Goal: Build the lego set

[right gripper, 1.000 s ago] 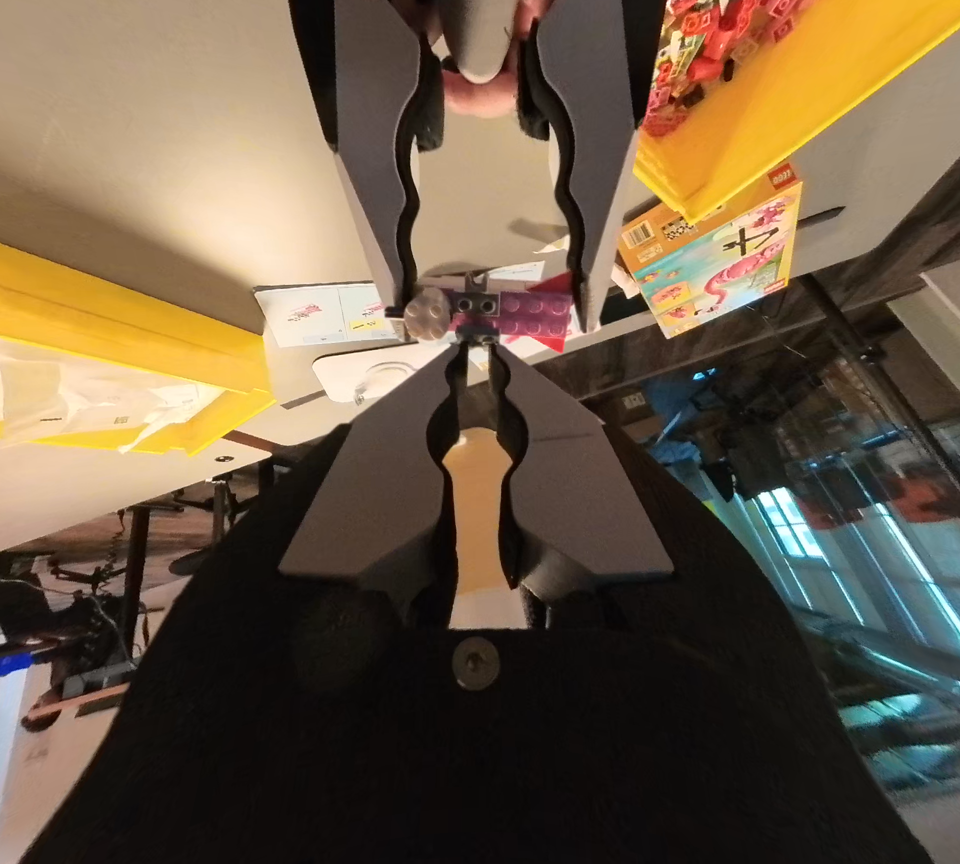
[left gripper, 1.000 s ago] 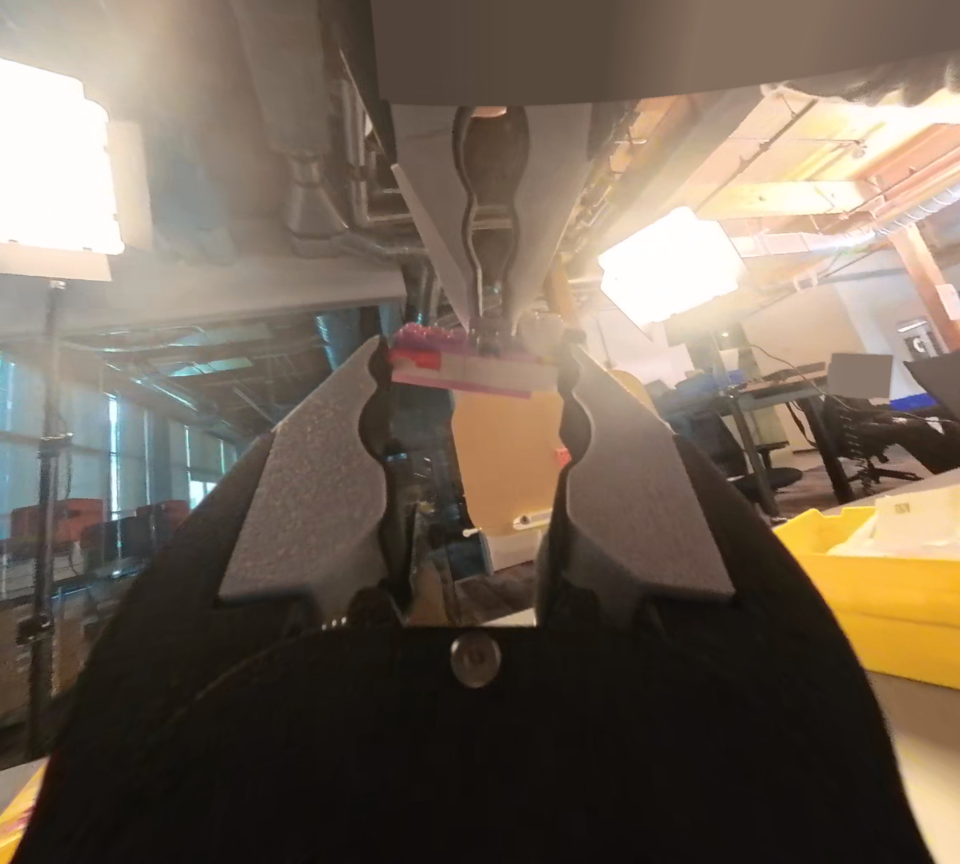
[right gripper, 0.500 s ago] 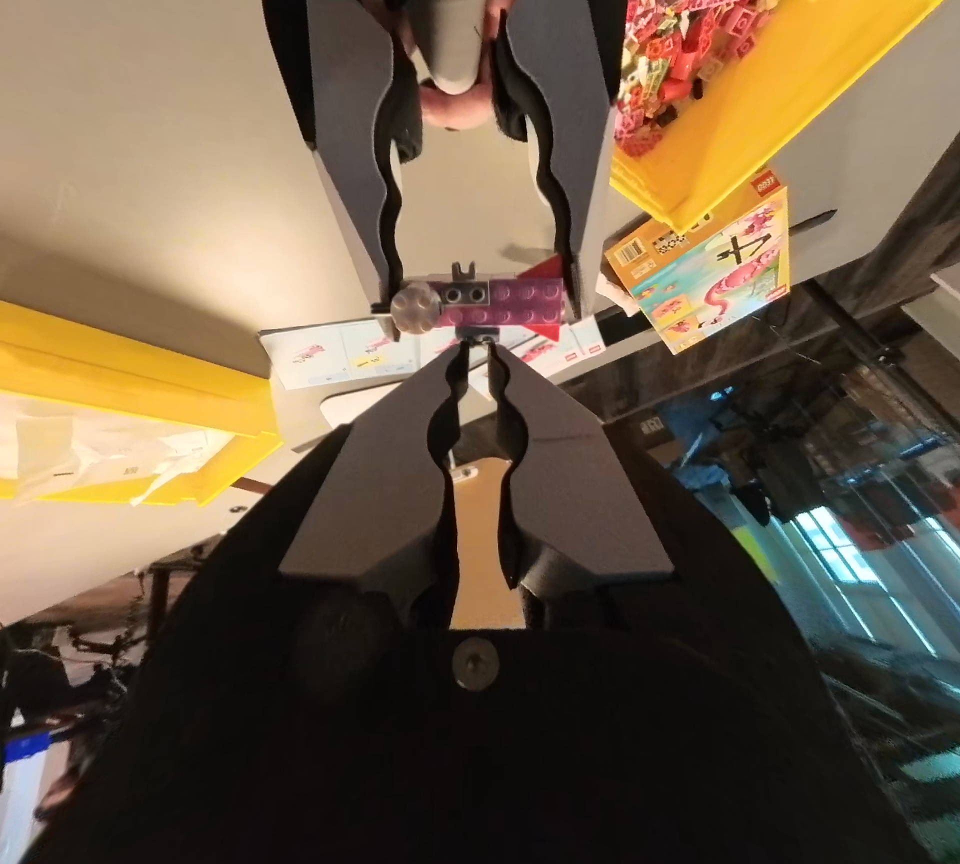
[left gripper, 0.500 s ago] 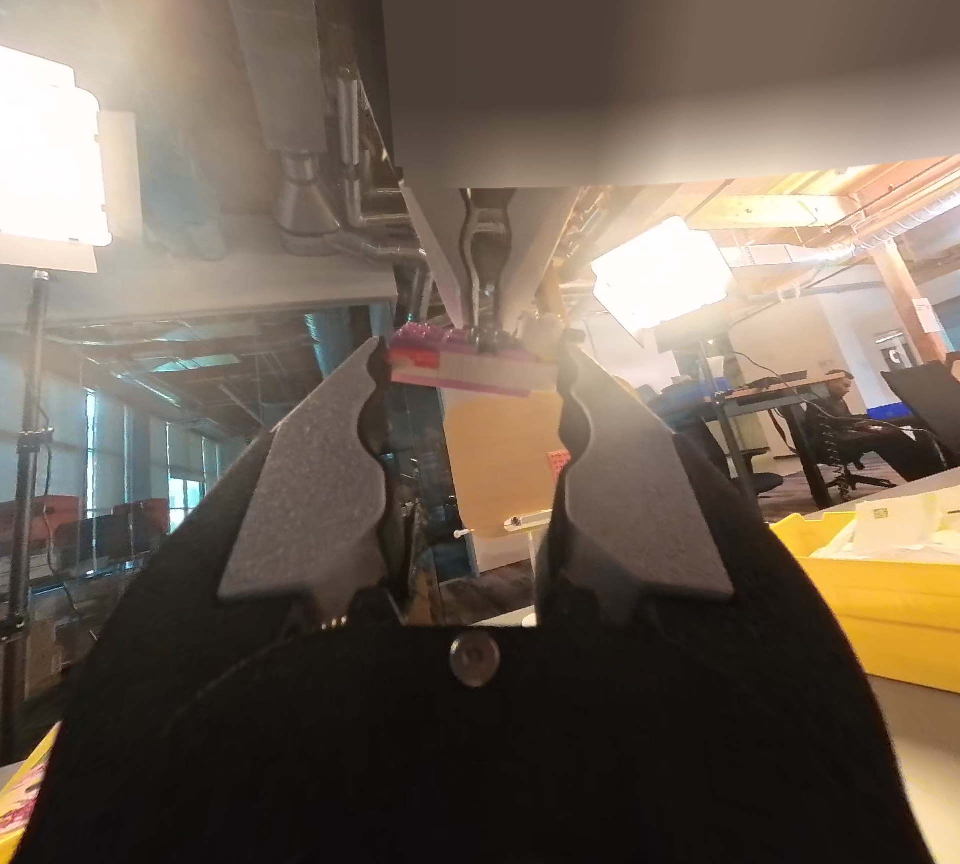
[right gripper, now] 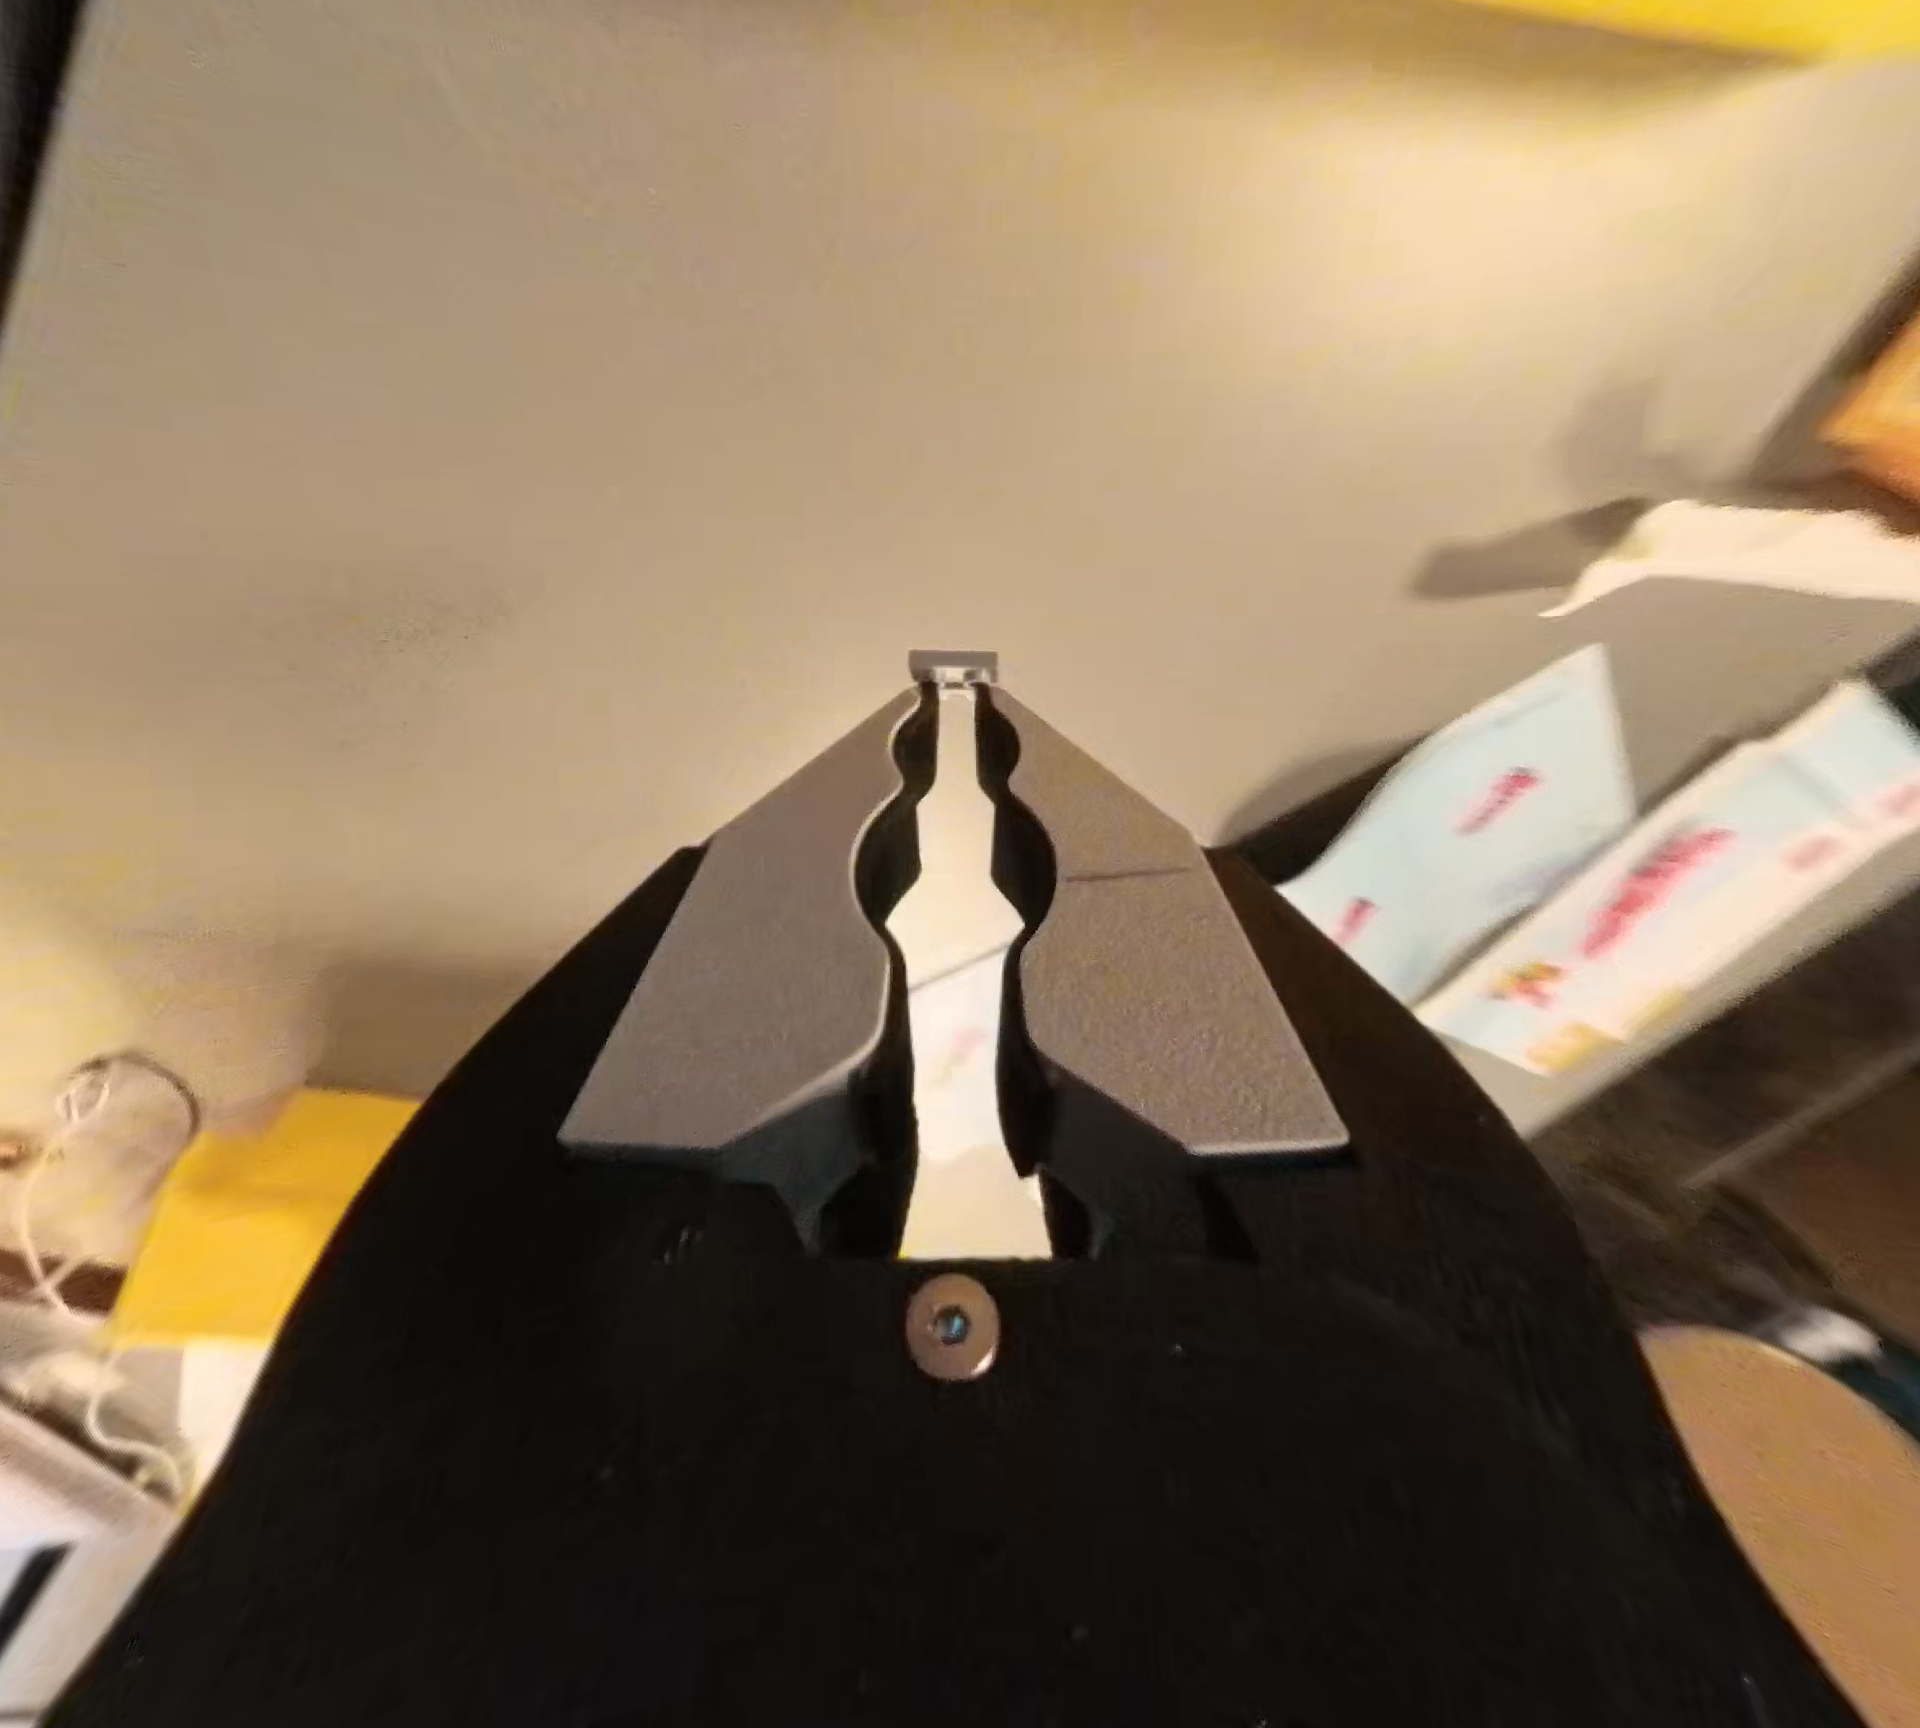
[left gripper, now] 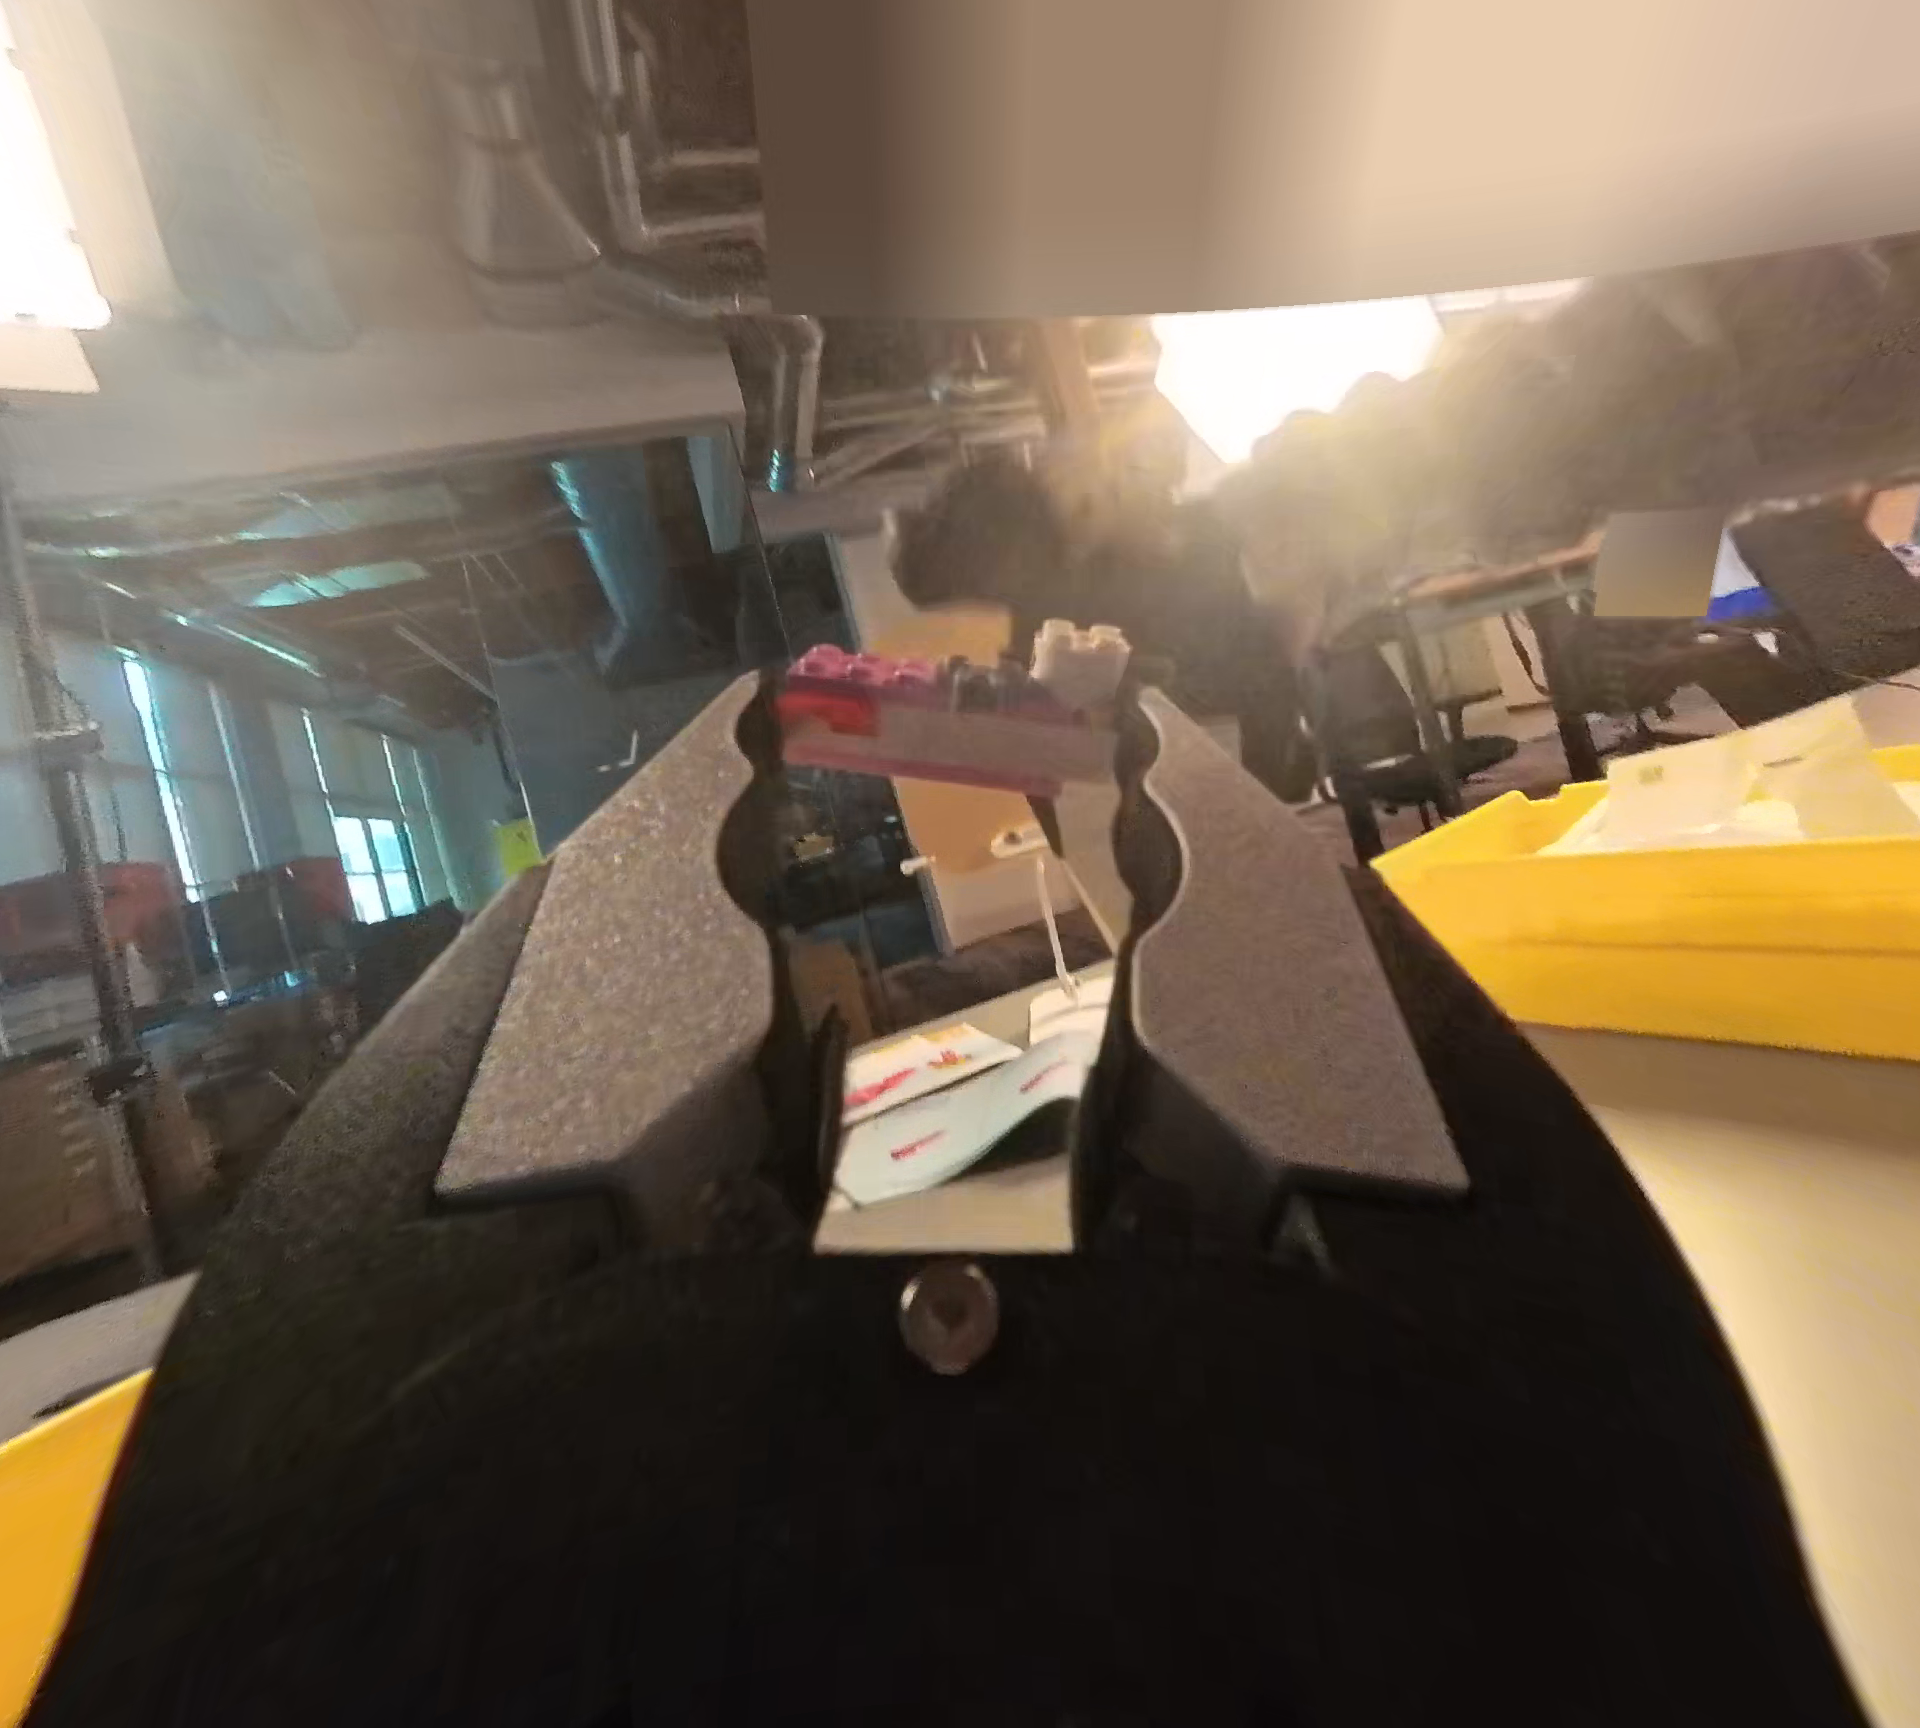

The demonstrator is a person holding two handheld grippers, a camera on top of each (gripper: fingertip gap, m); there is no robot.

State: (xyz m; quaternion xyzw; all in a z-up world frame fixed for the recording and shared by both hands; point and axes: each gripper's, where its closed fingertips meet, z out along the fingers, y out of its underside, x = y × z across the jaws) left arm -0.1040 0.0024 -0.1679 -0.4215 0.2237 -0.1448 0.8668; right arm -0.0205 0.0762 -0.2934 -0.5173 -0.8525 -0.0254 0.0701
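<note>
The left gripper (left gripper: 948,728) clamps a brick stack (left gripper: 940,722); the right gripper (right gripper: 954,689) pinches a tiny grey piece (right gripper: 954,666) at twelve o'clock, which could slip from that shallow tip hold.

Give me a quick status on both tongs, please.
Left tongs clamped on a pink-and-grey brick assembly, held above the table. Right tongs pinching a small grey piece. Nothing between them.

- An open-plan office or lab is suggested by exposed ceiling ducts (left gripper: 613,68), desks with office chairs (left gripper: 1455,702) and tall windows (left gripper: 364,847)
- Yellow bins (left gripper: 1662,930) are set on a worktable (right gripper: 727,328)
</note>
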